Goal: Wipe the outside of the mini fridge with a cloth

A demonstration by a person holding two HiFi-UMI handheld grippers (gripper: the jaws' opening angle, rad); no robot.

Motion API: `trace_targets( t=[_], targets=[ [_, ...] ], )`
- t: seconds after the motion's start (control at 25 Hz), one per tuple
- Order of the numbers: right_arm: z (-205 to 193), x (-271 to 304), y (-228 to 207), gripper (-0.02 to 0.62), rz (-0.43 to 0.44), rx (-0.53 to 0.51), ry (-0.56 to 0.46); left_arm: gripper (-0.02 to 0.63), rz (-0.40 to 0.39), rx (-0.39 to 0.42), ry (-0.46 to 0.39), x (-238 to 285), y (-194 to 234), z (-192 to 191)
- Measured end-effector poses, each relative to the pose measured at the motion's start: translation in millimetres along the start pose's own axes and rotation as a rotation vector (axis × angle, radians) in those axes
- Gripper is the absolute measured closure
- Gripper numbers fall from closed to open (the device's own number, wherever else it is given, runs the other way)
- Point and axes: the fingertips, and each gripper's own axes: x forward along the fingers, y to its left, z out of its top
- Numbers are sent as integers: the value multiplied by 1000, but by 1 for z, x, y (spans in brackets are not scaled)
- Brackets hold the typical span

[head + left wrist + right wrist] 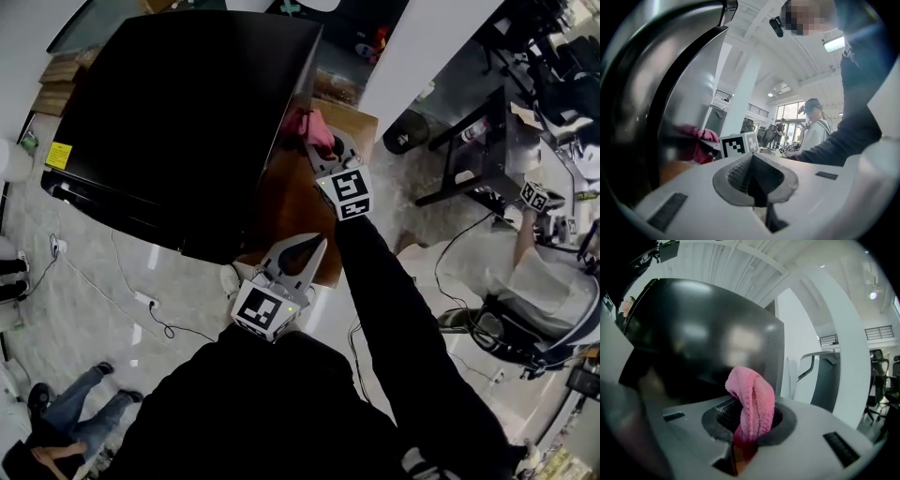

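**Pink cloth held at the fridge's right side wall**

We see the cloth (751,401) as a pink, nubby terry strip folded over into a rounded loop. Its long axis runs along the jaws of the right gripper (746,430), which are clenched on its lower end. The folded tip points away from that gripper, towards the dark side wall of the mini fridge (703,329). In the head view the cloth sits at the fridge's right side, near the top edge of that wall and over a brown wooden surface (291,202) beside the fridge. We cannot tell whether the tip actually touches the wall. The fridge is a glossy black box, and in the left gripper view its shiny side mirrors the pink cloth. The left gripper (314,246) hangs close to the person's body by the fridge's near corner, its jaws pressed together on nothing, well apart from the cloth
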Motion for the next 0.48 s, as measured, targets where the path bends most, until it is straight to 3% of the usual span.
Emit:
trace_targets(
  t=[0.28,0.48],
  targets=[
    [-93,13,4,534,-37,125,125,600,10,-15,45,8,11,-35],
    [-142,23,9,534,-4,107,247,600,6,-11,77,6,13,-51]
  ],
)
